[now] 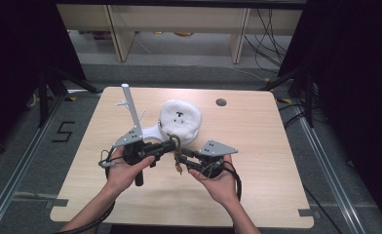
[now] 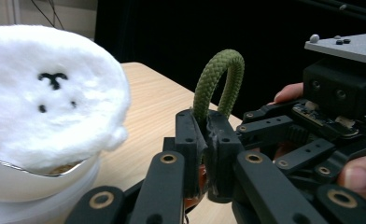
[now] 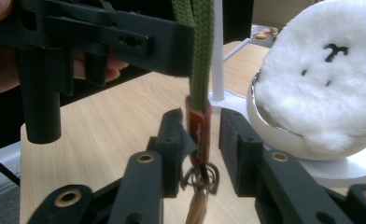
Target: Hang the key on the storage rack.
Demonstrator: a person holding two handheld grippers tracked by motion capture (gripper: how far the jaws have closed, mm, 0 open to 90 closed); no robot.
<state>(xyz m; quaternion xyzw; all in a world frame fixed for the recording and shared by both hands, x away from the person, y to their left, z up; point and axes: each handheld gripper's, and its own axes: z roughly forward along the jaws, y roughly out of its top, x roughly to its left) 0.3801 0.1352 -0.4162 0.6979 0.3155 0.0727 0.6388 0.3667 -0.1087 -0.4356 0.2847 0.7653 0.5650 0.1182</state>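
A key strap hangs between my two grippers above the table's middle: an olive green rope loop (image 2: 218,74), a brown leather tab (image 3: 199,126), a metal ring (image 3: 202,177) and a tan tassel (image 3: 197,207). My left gripper (image 2: 204,135) is shut on the rope, and the loop arches above its jaws. In the high view the left gripper (image 1: 172,144) meets the right gripper (image 1: 181,158) tip to tip. My right gripper (image 3: 202,135) stands open around the leather tab, with a gap showing on the tab's right side.
A fluffy white plush (image 1: 180,117) with a small black face rests on a white bowl-shaped stand (image 3: 284,140) just beyond the grippers. A thin white pole (image 1: 129,105) rises at its left. A round cable hole (image 1: 221,102) lies at the table's far side.
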